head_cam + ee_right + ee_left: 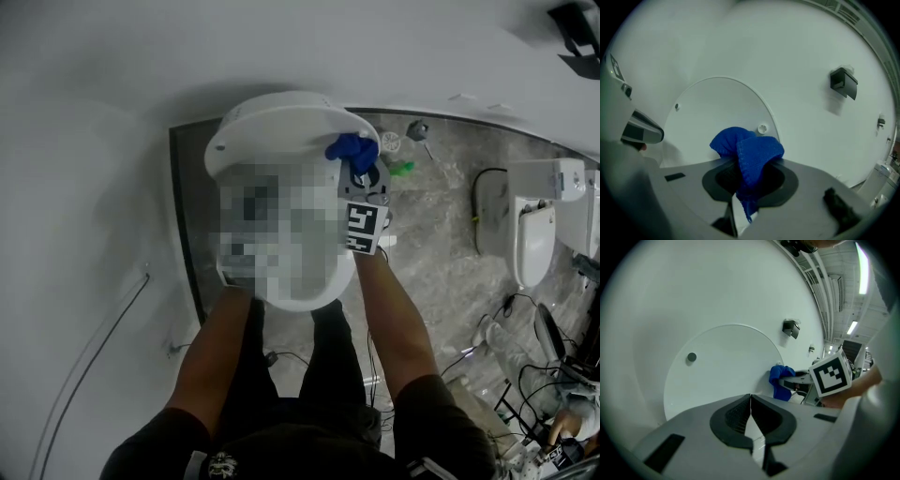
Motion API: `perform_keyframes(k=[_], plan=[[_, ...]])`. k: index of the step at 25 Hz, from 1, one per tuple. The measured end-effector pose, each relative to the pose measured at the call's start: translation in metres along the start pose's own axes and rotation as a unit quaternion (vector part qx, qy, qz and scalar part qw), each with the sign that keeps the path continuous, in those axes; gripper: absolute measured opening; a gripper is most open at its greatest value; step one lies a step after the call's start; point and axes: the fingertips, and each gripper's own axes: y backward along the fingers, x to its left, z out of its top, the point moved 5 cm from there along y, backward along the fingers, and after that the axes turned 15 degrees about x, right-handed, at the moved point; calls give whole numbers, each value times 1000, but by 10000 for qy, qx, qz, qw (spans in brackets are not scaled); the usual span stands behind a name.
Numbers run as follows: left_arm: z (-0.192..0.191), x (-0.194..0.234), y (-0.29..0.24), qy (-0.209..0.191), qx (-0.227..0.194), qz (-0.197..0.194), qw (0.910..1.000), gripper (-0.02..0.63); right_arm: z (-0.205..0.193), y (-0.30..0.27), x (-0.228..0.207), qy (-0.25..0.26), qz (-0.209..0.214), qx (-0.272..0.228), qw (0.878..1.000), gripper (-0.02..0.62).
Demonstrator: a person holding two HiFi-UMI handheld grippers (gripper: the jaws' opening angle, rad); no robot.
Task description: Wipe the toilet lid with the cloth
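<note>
Against upright white lid point(717, 112), bunched blue cloth point(752, 157)

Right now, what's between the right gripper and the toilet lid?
The blue cloth, pinched in the right gripper; the right gripper view shows it before the lid.

Each unit, left gripper point(751, 400) and right gripper point(745, 169), has a smooth grey moulded shell with a rounded black recess housing ribbed black pads point(738, 417), plus rectangular black slots point(664, 453) on the near surface. The right unit carries a white marker cube point(364, 228) printed with black squares. The operator wears black short sleeves point(150, 445) and black trousers point(333, 370).
</note>
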Motion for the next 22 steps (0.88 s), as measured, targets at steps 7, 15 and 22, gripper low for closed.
perform_keyframes(k=[7, 15, 22], plan=[[-13, 15, 6, 128, -10, 165, 9998, 12, -7, 12, 42, 422, 451, -77, 9981, 72], [-49, 79, 47, 671, 38, 689, 9954, 12, 4, 6, 181, 1018, 2078, -205, 9727, 72], [-63, 129, 74, 633, 89, 1039, 9925, 12, 20, -18, 253, 1163, 2254, -76, 9673, 72]])
